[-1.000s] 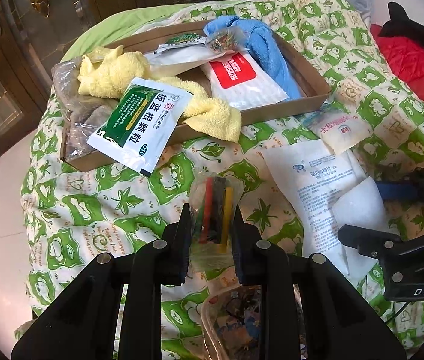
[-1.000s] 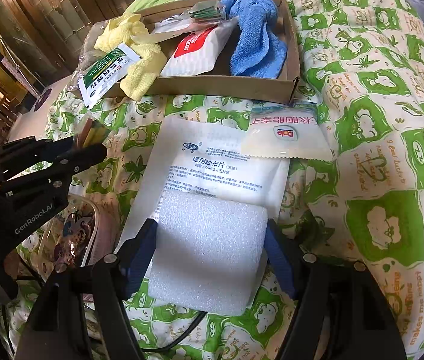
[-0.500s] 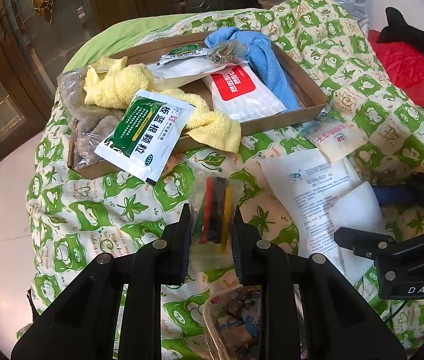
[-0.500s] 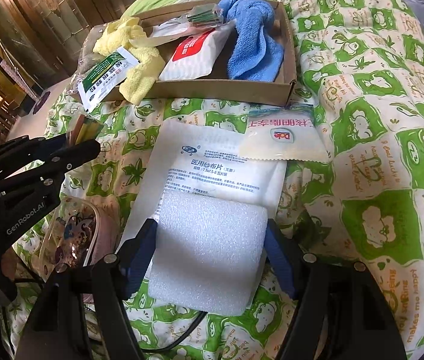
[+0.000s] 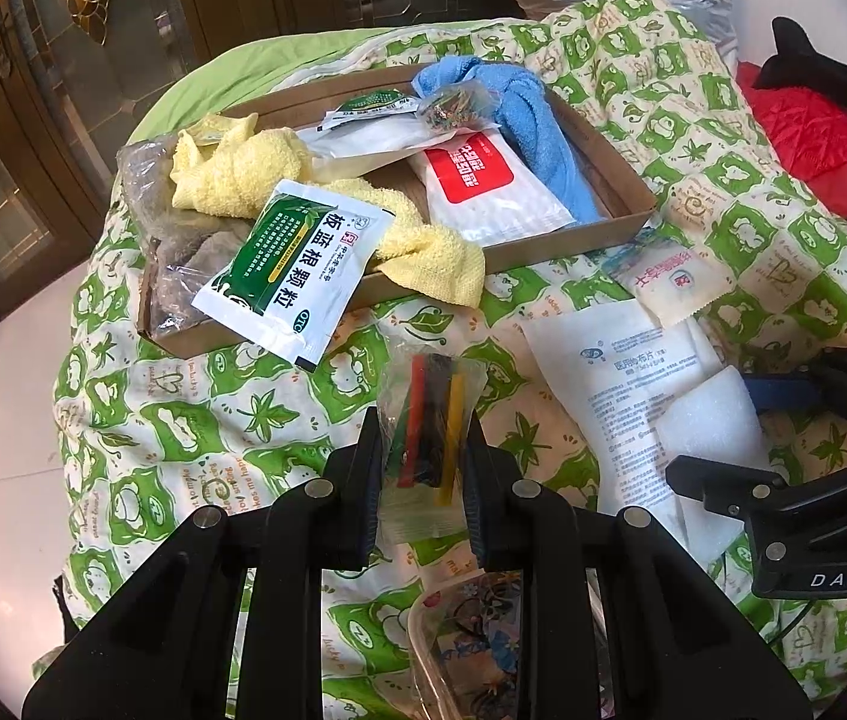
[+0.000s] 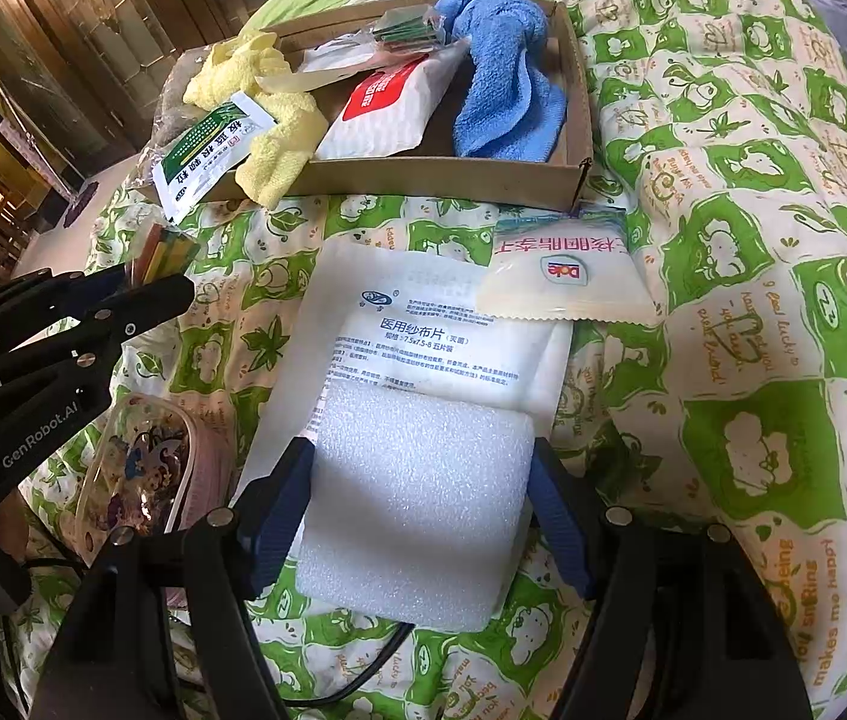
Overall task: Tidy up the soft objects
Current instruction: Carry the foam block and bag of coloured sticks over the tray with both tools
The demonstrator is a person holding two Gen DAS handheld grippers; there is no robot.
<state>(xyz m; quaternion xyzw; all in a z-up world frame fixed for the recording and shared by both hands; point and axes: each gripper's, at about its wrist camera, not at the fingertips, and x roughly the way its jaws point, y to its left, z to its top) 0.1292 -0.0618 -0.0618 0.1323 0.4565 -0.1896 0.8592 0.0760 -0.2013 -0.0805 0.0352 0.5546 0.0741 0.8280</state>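
Observation:
My left gripper [image 5: 423,426] is shut on a small clear bag of coloured sticks [image 5: 429,396], lifted just above the green-and-white quilt. The right wrist view shows the same bag [image 6: 162,249] poking out of the left gripper [image 6: 147,294]. My right gripper [image 6: 420,456] is shut on a white foam block [image 6: 417,498], with a blue pad pressed on each side. Beyond both sits a shallow cardboard tray [image 6: 423,174] holding a blue towel [image 6: 507,84], a yellow towel [image 6: 279,138], a red-labelled white pack [image 6: 387,108] and a green-and-white sachet [image 6: 207,156] that overhangs the rim.
A white gauze packet [image 6: 423,324] lies under the foam block, and a pale Dole pouch [image 6: 561,282] lies just past it. A cartoon-print pouch [image 6: 135,468] rests near the left gripper. A red cushion [image 5: 807,144] sits far right. The quilt drops off to white floor on the left.

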